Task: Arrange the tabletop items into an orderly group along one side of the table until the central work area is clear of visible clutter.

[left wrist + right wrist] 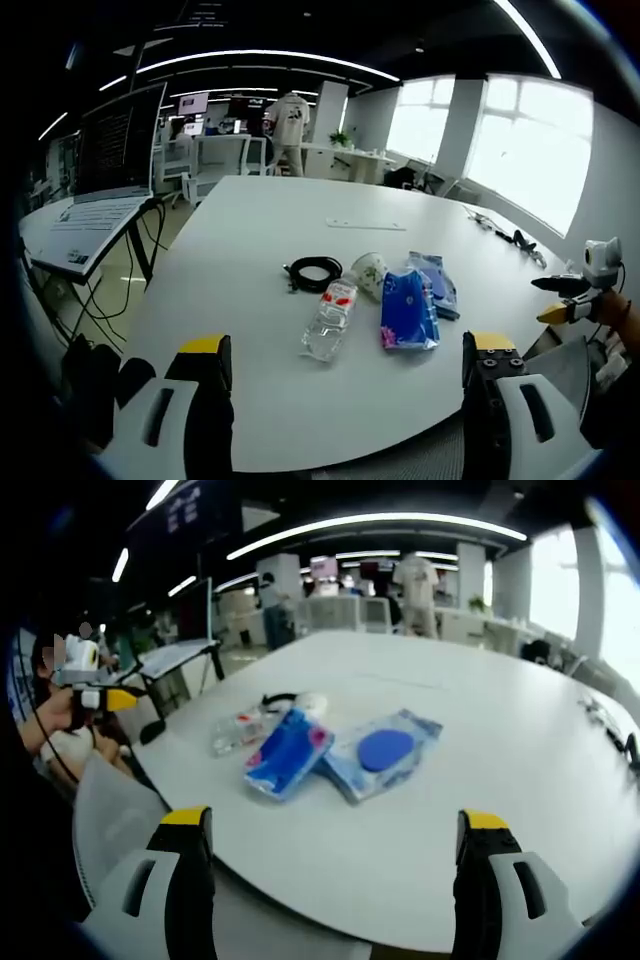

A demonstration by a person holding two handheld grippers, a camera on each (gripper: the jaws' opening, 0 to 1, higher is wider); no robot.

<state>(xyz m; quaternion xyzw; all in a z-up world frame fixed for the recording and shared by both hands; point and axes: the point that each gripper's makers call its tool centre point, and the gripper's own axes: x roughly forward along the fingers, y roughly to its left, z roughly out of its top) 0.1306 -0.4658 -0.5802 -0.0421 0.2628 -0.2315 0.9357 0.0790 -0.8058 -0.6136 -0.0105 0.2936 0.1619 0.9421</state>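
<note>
Hidden: cup [369, 272] lies on its side, partly behind the blue pack [407, 310] in the left gripper view; in the right gripper view it is a pale blur [311, 702] behind the pack [288, 752]; print on both packs is too small to read
Cut off: both grippers show their two jaws alone, rising from the bottom edge; table [260, 220] runs out of frame at lower right
Left gripper [345, 365]: jaws spread wide, nothing between them; hangs off the near table edge
Right gripper [335, 845]: jaws released and wide apart, empty; over the near table edge [420, 880]
Items: clustered at frame centre in the left gripper view, above and between the jaws, well apart from them; bottle [330, 318] on its side, just left of the blue pack; cable [314, 272] coiled, upper left of the bottle; clear pouch [436, 284] just right of the blue pack
Right gripper view: bottle [240, 730] left of centre; clear pouch [382, 752] with a blue disc, touching the blue pack; cable [277, 698] mostly hidden
Background: laptop [115, 160] at upper left; person [290, 125] standing far off
</note>
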